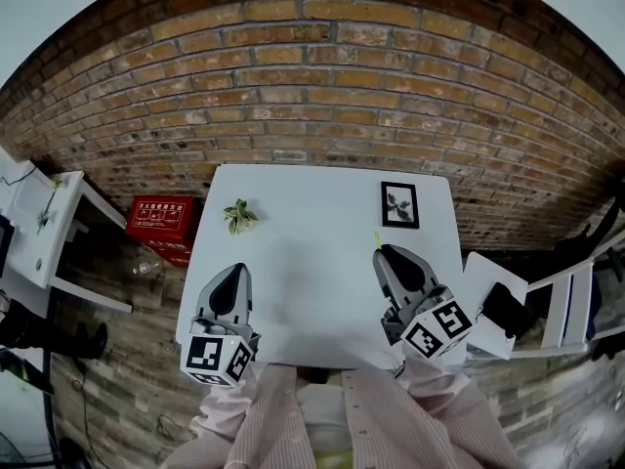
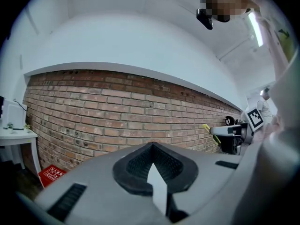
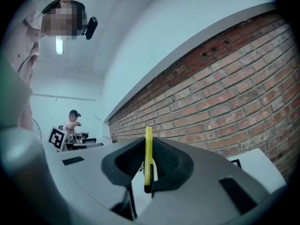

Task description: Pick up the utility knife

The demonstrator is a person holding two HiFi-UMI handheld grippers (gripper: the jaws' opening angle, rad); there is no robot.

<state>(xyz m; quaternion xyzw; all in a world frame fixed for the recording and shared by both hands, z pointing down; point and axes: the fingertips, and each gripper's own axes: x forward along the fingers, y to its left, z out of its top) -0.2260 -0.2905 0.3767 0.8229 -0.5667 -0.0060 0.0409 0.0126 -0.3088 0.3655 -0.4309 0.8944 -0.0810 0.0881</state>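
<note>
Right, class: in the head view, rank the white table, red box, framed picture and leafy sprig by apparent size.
1. white table
2. red box, on the floor, so farther away
3. framed picture
4. leafy sprig, nearly matching the picture

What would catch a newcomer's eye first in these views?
First, the thin yellow utility knife, clamped edge-on in the right gripper over the white table. Then the big brick wall that fills the background behind the table. The left gripper is shut and empty at the table's near left.
</note>
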